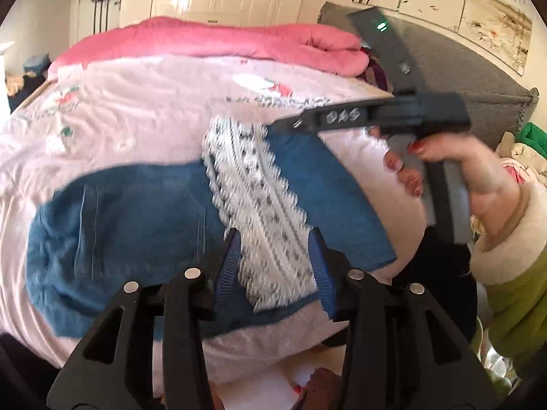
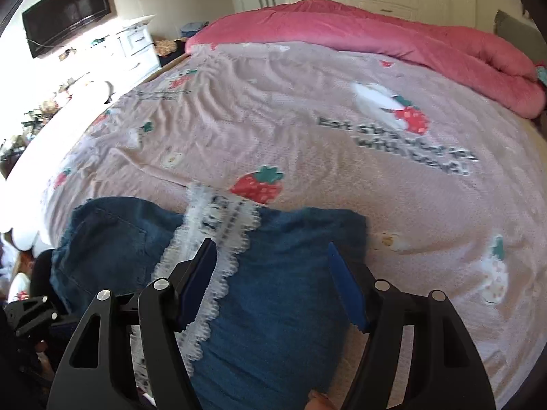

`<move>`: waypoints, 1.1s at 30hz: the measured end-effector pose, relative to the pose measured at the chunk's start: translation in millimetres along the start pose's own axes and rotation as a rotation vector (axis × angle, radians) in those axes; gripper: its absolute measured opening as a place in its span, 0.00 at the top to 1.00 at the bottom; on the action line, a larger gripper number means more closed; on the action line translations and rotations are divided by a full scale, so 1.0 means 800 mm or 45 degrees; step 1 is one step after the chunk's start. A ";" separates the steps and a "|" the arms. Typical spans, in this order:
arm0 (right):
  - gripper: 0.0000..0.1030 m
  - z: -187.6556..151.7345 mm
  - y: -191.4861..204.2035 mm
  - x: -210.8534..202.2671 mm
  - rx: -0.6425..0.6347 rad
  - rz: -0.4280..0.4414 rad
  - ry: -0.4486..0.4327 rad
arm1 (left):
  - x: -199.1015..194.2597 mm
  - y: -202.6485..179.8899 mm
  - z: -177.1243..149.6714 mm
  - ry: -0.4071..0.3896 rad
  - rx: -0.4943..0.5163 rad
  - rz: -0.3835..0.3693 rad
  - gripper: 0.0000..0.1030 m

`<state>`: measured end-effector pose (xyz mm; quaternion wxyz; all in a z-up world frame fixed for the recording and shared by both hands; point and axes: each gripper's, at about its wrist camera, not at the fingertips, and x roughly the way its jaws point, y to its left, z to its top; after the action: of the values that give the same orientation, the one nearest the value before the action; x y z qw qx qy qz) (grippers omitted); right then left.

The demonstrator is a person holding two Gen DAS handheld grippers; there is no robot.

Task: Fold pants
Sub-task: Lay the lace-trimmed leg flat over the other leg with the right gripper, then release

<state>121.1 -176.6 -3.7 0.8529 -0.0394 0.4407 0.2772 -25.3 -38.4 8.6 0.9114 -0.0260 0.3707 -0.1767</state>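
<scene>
Blue denim pants (image 2: 273,294) with white lace trim (image 1: 259,205) lie folded on the pink strawberry bedspread (image 2: 307,143), left gripper (image 1: 277,259) and right gripper (image 2: 273,283) both above them, fingers wide, holding nothing.

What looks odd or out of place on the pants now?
A white lace strip lies slanted across the blue pants on the bed, crossing them at an angle rather than lying along an edge.
</scene>
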 end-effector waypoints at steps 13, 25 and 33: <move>0.58 0.021 0.039 0.071 -0.076 0.050 0.129 | 0.061 -0.025 -0.023 0.155 0.118 0.034 0.67; 0.55 0.028 0.029 0.081 0.040 0.099 0.199 | 0.047 -0.025 -0.036 0.124 0.096 0.019 0.67; 0.37 0.041 0.045 0.012 0.080 0.173 0.069 | -0.009 0.006 -0.024 -0.013 0.042 0.101 0.53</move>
<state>131.4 -132.0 15.2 0.8207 0.0097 0.4738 0.3193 -41.9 -30.0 -1.4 0.9199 0.0027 0.3638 -0.1464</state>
